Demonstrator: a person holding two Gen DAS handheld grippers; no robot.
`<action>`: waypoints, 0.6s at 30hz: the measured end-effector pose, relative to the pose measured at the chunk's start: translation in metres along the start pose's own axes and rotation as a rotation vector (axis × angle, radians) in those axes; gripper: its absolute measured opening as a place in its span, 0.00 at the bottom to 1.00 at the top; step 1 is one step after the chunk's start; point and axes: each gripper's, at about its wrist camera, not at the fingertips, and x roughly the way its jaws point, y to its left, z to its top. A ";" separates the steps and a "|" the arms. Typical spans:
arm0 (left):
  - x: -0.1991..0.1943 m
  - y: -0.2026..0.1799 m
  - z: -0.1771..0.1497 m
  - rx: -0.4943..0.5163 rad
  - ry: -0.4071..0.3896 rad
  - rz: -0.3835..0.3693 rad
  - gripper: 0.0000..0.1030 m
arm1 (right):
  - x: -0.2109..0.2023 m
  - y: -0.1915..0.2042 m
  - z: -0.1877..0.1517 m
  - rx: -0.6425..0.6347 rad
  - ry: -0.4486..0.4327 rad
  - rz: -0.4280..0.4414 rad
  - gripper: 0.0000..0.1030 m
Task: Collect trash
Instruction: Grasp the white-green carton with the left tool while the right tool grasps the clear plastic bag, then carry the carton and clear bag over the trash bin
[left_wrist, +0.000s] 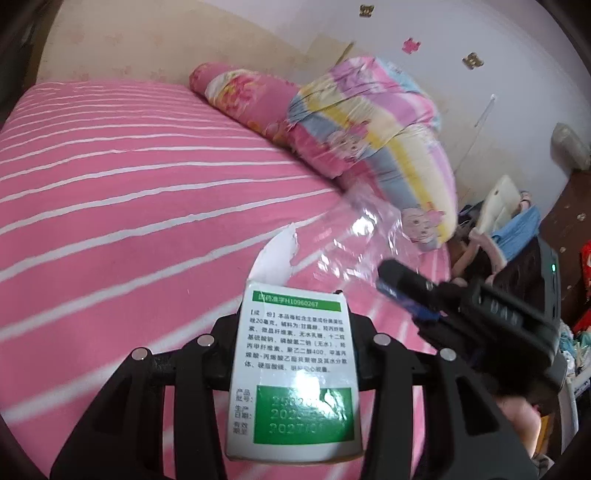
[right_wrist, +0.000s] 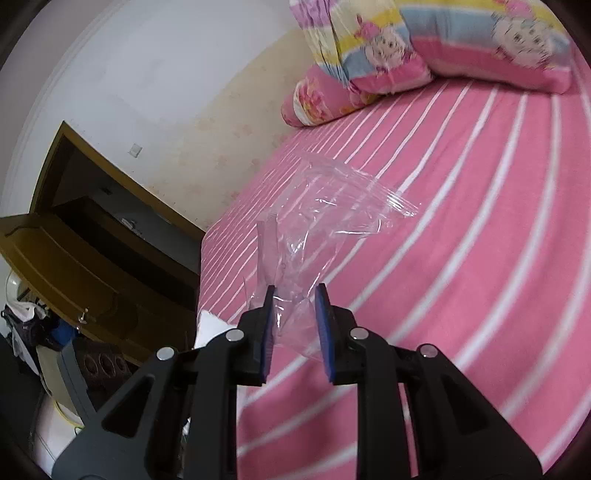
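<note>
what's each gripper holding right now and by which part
Left gripper clamps the white-and-green medicine box by its two sides. Right gripper pinches the clear plastic bag by its bunched near end.
</note>
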 end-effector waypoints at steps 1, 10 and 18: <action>-0.009 -0.003 -0.006 -0.003 -0.008 -0.004 0.39 | -0.017 0.005 -0.011 -0.008 -0.007 0.001 0.21; -0.109 -0.042 -0.078 -0.073 -0.045 -0.083 0.39 | -0.128 0.025 -0.087 -0.008 -0.043 -0.010 0.21; -0.153 -0.113 -0.120 -0.086 0.003 -0.217 0.39 | -0.265 0.033 -0.143 -0.004 -0.150 -0.046 0.21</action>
